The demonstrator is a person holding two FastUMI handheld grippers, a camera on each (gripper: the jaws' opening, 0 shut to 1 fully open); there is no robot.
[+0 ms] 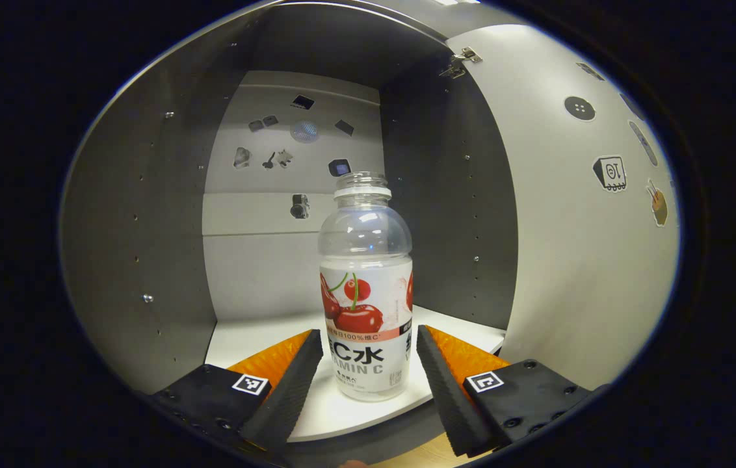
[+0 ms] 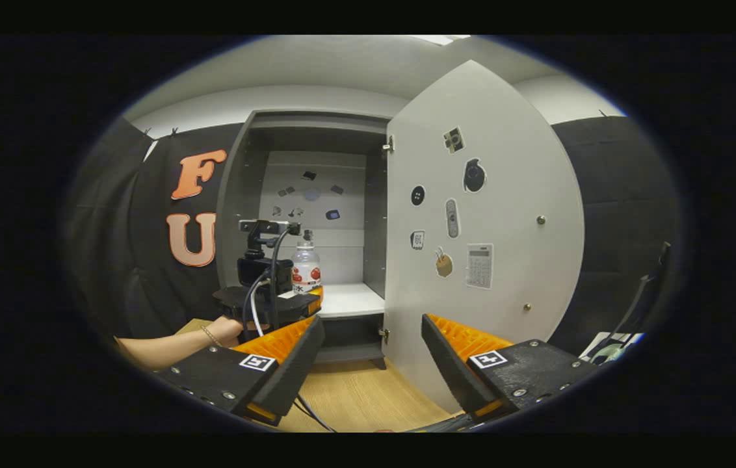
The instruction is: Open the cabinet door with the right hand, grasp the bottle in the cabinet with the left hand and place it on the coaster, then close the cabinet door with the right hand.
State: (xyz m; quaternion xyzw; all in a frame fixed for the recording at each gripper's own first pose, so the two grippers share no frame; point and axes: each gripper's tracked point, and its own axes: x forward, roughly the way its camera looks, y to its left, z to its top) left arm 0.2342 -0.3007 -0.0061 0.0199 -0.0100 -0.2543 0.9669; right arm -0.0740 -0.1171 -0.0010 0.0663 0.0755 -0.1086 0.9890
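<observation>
Step in hand, by judgement: grasp of the bottle with the left gripper; door already swung open, coaster placement and door closing not yet done.

Nearest, in the left gripper view: left gripper released, jaws spread wide to either side of the vitamin drink bottle, pads apart from its label on both sides. Bottle upright near the front edge of the white cabinet shelf, cap off, apparently empty. Lower label band level with the fingertips.

To do well:
- Advance until the label sits between the pad centres, not at the tips.
- Keep both fingers level and equally spaced from the bottle, so that neither pushes it over first.
- Close gently; thin clear plastic likely to dent and slip under a hard squeeze.
- Lift straight up before withdrawal, clear of the shelf lip.

Farther off, in the right gripper view: right gripper unclenched and empty, held back from the cabinet, above the wooden floor. Cabinet door standing wide open beyond its right finger, with stickers on the inner face. Keep the right gripper off the door during extraction. Cabinet back panel farthest.
</observation>
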